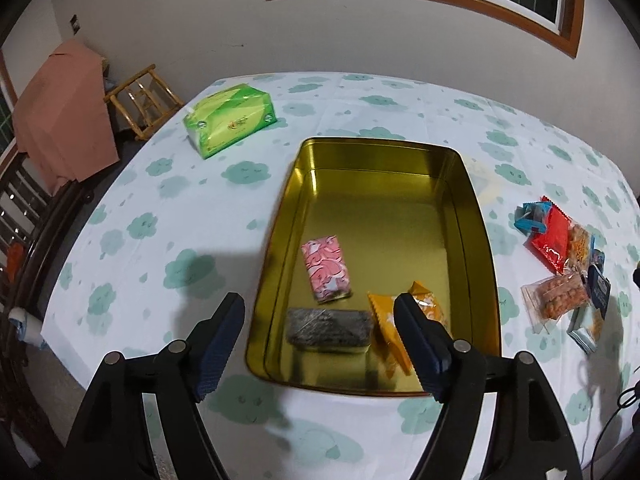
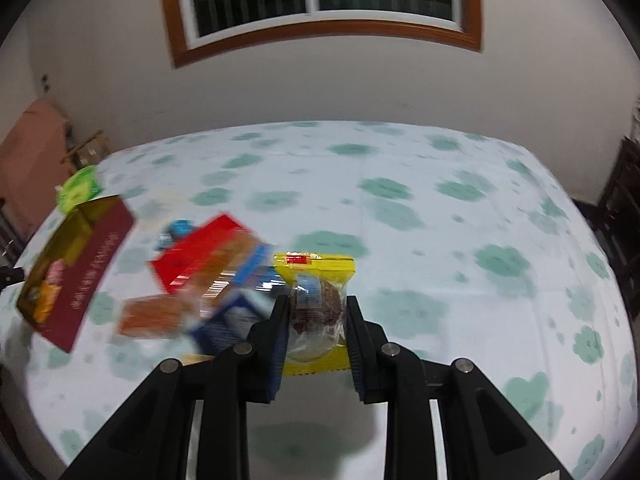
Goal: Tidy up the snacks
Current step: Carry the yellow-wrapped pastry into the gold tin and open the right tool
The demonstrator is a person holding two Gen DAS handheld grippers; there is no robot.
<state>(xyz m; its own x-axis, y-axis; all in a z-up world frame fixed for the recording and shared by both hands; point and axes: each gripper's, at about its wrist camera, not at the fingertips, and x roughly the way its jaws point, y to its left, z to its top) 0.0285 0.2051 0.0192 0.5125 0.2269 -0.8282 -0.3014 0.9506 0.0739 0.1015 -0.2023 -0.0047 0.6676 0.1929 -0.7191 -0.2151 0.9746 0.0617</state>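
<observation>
Gripping a yellow-wrapped cake [image 2: 316,312], my right claw [image 2: 316,320] is carrying it; my left claw [image 1: 320,312] is hanging open, empty, over the gold tin [image 1: 472,208]. Next, judging: placing beside the packets.

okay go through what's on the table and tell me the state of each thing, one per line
Gold tin: open, three packets inside.
Left gripper: open, empty, above the tin.
Right gripper: shut on yellow snack packet.
Green tissue pack: lying on the table, untouched.
Snack pile: loose beside the tin.
</observation>
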